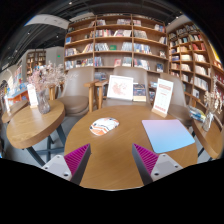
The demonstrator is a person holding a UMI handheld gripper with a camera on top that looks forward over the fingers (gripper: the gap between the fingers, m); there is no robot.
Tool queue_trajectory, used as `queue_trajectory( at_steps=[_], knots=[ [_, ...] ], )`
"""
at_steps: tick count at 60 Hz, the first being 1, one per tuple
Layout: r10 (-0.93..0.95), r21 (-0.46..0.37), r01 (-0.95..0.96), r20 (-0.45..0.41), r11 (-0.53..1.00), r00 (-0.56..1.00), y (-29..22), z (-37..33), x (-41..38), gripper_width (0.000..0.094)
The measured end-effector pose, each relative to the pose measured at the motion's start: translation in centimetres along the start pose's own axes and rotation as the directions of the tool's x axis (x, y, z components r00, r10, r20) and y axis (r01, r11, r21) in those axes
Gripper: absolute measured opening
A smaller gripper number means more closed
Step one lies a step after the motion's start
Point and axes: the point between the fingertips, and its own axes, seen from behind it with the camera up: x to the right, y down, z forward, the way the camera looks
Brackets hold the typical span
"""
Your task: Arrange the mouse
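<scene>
A white mouse with orange marks [103, 125] lies on the round wooden table [118, 160], beyond my fingers and a little to the left. A pale blue mouse mat [167, 134] lies on the table to the right of it. My gripper [112, 160] is open and empty above the table's near part, with nothing but bare wood between its magenta pads [79, 157].
Two upright sign cards [120, 88] [162, 97] stand at the table's far side. A second round table [28, 122] with a card and flowers stands to the left. Chairs and tall bookshelves [115, 45] fill the background.
</scene>
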Motion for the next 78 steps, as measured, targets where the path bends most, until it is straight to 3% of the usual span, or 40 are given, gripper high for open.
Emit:
queue_trajectory(
  at_steps=[16,37,70,78],
  knots=[
    [-0.008,-0.050,0.009,0.005,0.999,1.000,1.3,4.9,-5.5,0.0855],
    [0.023,-0.135,-0.027,-0.029,0.990,0.999,0.6,12.3,-6.7,0.0854],
    [0.045,-0.173,-0.048,-0.020,0.984,0.999,-4.3,22.1,-6.5,0.0850],
    [0.048,-0.176,-0.051,-0.023,0.983,0.999,-4.7,22.7,-6.3,0.0811]
  ],
)
